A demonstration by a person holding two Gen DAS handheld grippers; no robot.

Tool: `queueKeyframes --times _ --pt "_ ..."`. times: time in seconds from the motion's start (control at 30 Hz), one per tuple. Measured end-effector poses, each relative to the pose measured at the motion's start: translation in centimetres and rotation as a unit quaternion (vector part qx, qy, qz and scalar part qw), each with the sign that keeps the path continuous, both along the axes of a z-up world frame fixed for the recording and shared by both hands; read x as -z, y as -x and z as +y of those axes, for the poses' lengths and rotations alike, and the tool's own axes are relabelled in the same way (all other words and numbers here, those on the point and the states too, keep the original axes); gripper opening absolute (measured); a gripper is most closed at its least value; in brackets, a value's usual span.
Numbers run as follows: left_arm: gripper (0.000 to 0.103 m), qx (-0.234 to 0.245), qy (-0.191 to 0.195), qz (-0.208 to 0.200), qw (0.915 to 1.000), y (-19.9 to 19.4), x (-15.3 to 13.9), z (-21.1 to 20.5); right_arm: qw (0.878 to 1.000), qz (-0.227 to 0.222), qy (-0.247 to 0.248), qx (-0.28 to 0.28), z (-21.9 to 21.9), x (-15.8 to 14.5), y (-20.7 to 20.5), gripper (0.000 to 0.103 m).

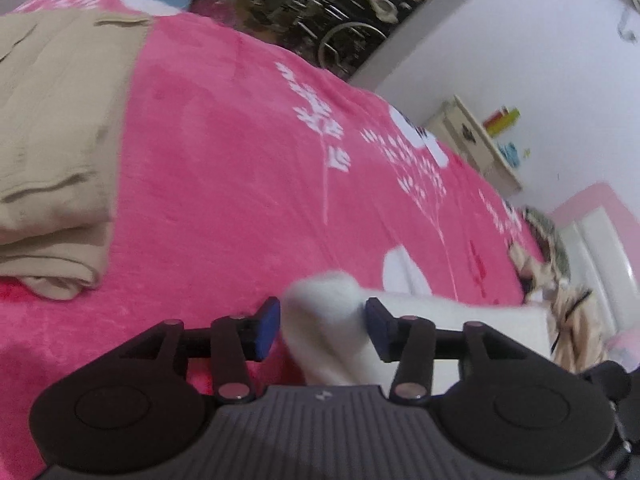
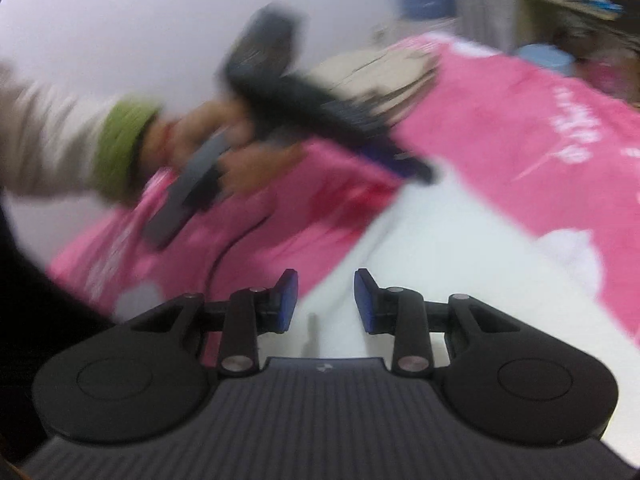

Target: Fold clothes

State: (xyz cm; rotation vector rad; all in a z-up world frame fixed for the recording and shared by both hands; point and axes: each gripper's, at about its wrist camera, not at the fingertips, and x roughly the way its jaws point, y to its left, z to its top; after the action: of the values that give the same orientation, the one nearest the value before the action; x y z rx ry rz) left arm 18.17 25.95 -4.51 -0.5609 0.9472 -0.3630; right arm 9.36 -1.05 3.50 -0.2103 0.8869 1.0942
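On the bed spread with a bright pink fleece blanket printed with white flowers (image 1: 224, 152), the thing in hand is a soft white cloth garment (image 1: 324, 332). In the left wrist view a bunched fold of it stands up directly between the blue pads of the left tongs (image 1: 323, 330), filling the gap. The pads sit just beside the cloth on both sides, but blur hides whether they truly pinch it, so I cannot tell if the left tongs are gripping or merely straddling.

From that fold the rest of the white garment runs off toward 3 o'clock, lying flat along the near edge of the bed. In the right wrist view the same garment (image 2: 460, 248) spreads from 6 o'clock, under and ahead of the right tongs (image 2: 326, 300), up toward 1 o'clock, where the left tongs (image 2: 328, 124) meet it. The right tongs are parted, with white cloth showing beneath the gap and nothing between the pads.

So the garment's long axis lies between the two tongs. My judgement is that the next fold turns on both ends being held.

A folded beige garment stack (image 1: 52, 152) rests at 10 o'clock in the left view, well apart.
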Motion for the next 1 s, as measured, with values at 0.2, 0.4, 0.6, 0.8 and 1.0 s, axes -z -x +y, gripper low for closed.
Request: queueKeyframes --times 0.2,0.4,0.6,0.8,1.0 --pt "0.072 -0.038 0.085 0.068 0.9933 -1.5 2.5 2.2 0.999 -0.008 0.048 -0.013 1.8 4.8 0.2 0.027" --pt "0.063 0.018 0.076 0.064 0.9949 -2.4 3.2 -1.1 0.997 -0.048 0.05 -0.039 2.4 5.5 1.9 0.027" --pt "0.036 0.034 0.028 -0.031 0.9986 -0.9 0.6 -2.8 0.995 -0.077 0.043 -0.036 1.9 5.3 2.7 0.027" --pt "0.035 0.042 -0.005 -0.05 0.9979 -1.1 2.2 -2.5 0.997 -0.069 0.03 -0.031 2.2 6.0 1.7 0.028" --pt "0.036 0.031 0.014 -0.034 0.9989 -1.3 3.2 -1.8 0.996 -0.077 0.007 -0.034 1.6 3.8 1.6 0.026"
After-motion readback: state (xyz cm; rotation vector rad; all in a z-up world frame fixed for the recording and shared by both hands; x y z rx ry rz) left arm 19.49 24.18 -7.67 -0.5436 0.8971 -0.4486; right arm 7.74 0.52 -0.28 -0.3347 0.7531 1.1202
